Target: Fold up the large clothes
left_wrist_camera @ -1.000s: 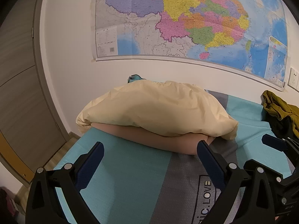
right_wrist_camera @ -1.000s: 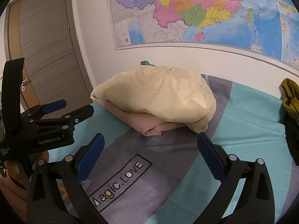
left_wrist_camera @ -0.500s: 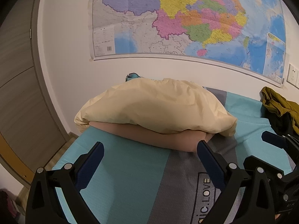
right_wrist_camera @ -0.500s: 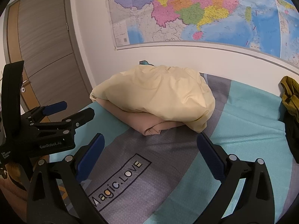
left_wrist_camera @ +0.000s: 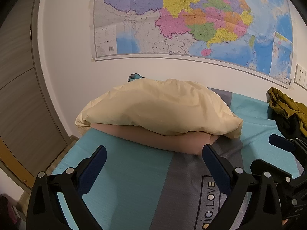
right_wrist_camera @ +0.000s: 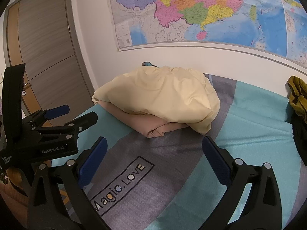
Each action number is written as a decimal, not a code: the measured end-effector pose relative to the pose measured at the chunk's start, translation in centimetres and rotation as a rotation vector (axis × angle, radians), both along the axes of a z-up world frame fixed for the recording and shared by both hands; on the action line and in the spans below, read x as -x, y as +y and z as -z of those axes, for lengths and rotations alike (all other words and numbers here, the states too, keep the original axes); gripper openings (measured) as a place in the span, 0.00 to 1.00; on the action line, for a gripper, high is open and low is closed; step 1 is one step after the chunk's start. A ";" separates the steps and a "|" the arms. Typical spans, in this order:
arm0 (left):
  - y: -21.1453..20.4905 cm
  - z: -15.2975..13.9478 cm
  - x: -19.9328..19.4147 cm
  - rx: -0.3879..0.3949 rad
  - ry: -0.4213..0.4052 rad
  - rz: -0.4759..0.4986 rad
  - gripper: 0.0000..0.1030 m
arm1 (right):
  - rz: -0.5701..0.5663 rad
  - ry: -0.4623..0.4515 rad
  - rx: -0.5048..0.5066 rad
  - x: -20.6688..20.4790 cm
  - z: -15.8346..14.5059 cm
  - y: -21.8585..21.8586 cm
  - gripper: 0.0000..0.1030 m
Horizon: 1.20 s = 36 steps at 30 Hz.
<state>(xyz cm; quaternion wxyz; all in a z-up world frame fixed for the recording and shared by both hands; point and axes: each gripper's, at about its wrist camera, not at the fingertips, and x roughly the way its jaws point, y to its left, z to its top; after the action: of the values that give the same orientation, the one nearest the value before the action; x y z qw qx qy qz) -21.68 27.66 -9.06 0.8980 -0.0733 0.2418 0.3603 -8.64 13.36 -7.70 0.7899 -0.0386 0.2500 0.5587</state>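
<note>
Both sets of tongs hang over the bed (left_wrist_camera: 134, 172) with jaws spread wide and nothing between them: the left tongs (left_wrist_camera: 153, 153) and the right tongs (right_wrist_camera: 153, 143). Ahead of them, at the far end of the bed against the wall, lies a cream quilt (left_wrist_camera: 159, 111) bunched on top of a folded pinkish-beige cloth (left_wrist_camera: 163, 140). The clothes to fold sit at the bed's far right edge, well apart from both tongs: an olive garment (left_wrist_camera: 284, 103) heaped over something dark.

Only the right wrist view shows the whole "Magic.LOVE" print (right_wrist_camera: 120, 187) on the grey stripe of the sheet, the folded corner of the beige cloth, and the brown door (right_wrist_camera: 42, 48) with its handle. Only the left wrist view shows the wall socket (left_wrist_camera: 300, 74) beside the map (left_wrist_camera: 191, 19), and more of the olive heap.
</note>
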 end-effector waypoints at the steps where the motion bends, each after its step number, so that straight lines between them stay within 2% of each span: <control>1: 0.0 0.0 0.0 0.001 0.000 0.000 0.93 | 0.001 0.001 -0.001 0.0 0.0 0.0 0.95; 36: -0.3 0.4 0.0 0.001 0.010 0.006 0.93 | 0.001 0.002 -0.005 0.0 0.1 -0.2 0.95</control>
<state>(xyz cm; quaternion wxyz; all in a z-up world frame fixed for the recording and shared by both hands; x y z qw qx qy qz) -21.66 27.37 -9.50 0.8978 -0.0714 0.2465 0.3579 -8.60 13.15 -7.77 0.7899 -0.0361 0.2496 0.5590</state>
